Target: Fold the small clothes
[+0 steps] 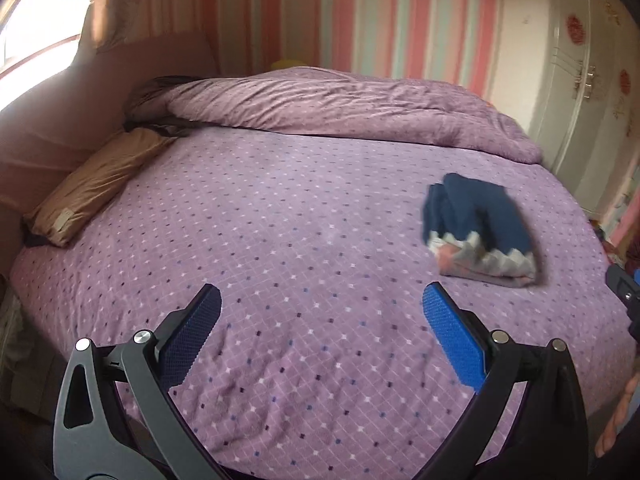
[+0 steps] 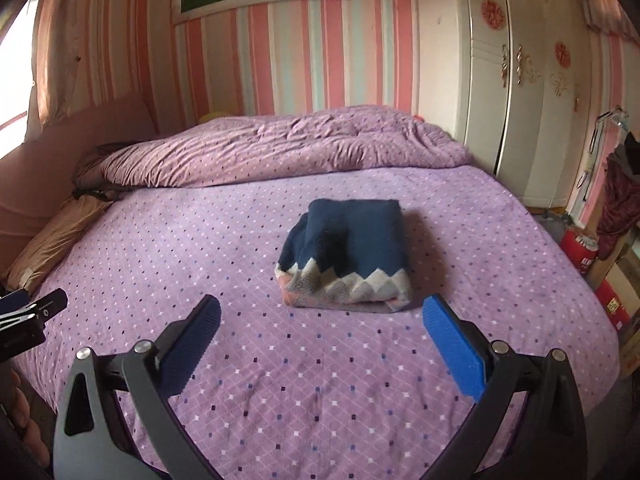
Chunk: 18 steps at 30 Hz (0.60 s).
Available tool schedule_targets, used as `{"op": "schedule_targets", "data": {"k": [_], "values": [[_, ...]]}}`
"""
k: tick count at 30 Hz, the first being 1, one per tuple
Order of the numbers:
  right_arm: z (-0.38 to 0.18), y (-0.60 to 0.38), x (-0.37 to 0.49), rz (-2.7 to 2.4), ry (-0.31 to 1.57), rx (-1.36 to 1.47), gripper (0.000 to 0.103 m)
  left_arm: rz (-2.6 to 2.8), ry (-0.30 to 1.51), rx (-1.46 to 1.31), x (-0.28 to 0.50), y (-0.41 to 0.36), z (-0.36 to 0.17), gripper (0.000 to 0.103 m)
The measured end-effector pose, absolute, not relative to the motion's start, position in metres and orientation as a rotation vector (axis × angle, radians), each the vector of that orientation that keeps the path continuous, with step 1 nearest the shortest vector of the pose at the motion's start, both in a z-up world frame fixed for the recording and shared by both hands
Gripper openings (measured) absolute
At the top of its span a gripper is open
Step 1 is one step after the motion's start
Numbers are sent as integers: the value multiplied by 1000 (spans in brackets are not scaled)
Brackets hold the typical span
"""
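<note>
Sweater [image 2: 346, 254], navy with a zigzag hem, sits folded up on the purple bedsheet [image 2: 280, 380], roughly mid-bed. Right gripper [image 2: 322, 322] hangs just in front of it, fingers spread wide, holding nothing. Left gripper [image 1: 322, 316] is off to the side, also wide open. Sweater looks blurry there, so details are iffy. Bunched duvet [image 2: 280, 144] sits behind.

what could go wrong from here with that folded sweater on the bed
The folded sweater sits loose on the soft bed sheet; a one-sided nudge from the open right gripper might undo the fold. The left gripper, also open, sees it blurred off to one side, so a reach from there may misjudge.
</note>
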State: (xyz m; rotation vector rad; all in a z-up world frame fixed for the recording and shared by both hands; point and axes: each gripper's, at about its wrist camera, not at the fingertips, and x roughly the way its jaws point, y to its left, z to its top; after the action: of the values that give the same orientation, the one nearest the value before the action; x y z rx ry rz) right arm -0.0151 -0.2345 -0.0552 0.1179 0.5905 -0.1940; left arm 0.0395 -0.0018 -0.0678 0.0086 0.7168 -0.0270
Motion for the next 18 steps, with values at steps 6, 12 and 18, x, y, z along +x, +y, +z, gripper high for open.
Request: {"op": "schedule_targets", "data": {"k": [6,12,18], "values": [[-33,-232,-29,-200,531,90,101,-25,655,43,27,-14,-43,100],[-26,-231,-31,-192,514,97,101,-7,602,99,18,-31,-26,100],[-23,-232,-31,-192,520,102,101,-19,610,105,19,-40,-20,100]]}}
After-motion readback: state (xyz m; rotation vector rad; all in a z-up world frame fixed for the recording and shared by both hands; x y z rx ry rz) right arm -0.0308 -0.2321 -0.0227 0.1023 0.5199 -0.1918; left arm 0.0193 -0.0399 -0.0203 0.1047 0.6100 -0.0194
